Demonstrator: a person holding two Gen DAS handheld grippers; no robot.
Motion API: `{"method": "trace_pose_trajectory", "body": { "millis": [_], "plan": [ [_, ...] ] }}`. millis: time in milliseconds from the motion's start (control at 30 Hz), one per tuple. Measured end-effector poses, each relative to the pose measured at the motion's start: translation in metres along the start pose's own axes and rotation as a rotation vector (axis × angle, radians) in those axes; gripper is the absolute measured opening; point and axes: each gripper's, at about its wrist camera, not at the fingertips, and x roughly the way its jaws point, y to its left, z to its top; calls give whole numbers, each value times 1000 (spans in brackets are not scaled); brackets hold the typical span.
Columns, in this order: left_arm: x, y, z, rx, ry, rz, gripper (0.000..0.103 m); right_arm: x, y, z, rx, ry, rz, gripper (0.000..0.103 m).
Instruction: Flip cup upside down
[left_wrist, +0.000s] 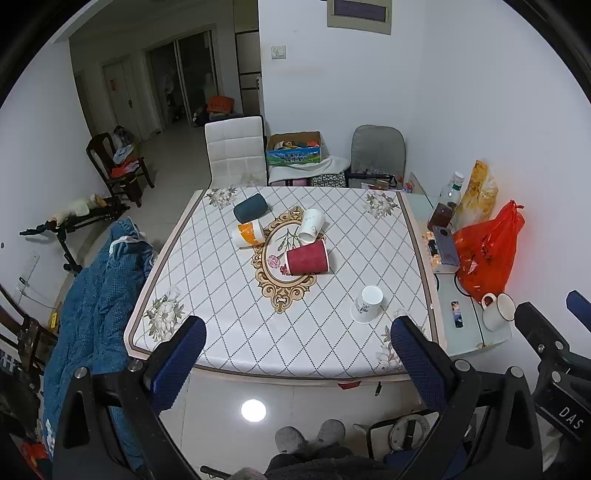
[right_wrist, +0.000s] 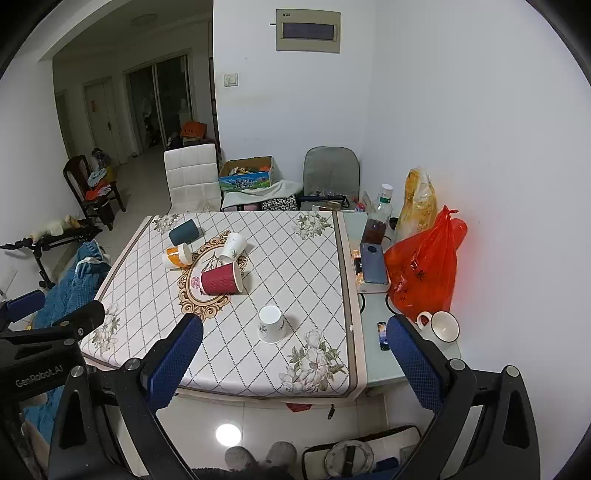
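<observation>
Several paper cups are on the patterned tablecloth (left_wrist: 229, 295). A white cup (left_wrist: 366, 304) stands upside down near the front right; it also shows in the right wrist view (right_wrist: 271, 324). A red ribbed cup (left_wrist: 307, 258) (right_wrist: 221, 279), a white cup (left_wrist: 311, 225) (right_wrist: 233, 247), an orange and white cup (left_wrist: 250, 233) (right_wrist: 176, 255) and a dark teal cup (left_wrist: 250, 208) (right_wrist: 183, 231) lie on their sides near the middle. My left gripper (left_wrist: 297, 332) and my right gripper (right_wrist: 295, 332) are both open and empty, held back from the table's front edge.
A glass side table (right_wrist: 373, 314) on the right holds a white mug (right_wrist: 441, 325), a red plastic bag (right_wrist: 424, 269), a phone (right_wrist: 373, 263), a bottle (right_wrist: 378, 216) and a yellow bag. A white chair (left_wrist: 236, 151) and a grey chair (left_wrist: 376, 151) stand behind. A blue blanket (left_wrist: 99, 288) lies left.
</observation>
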Motion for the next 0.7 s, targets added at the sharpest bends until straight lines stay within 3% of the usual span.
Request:
{"method": "trace_pose_trajectory", "body": {
  "millis": [700],
  "plan": [
    [-7,5,1,9,-8,2,102,2,0,-4,1,-1,3,101]
  ]
}}
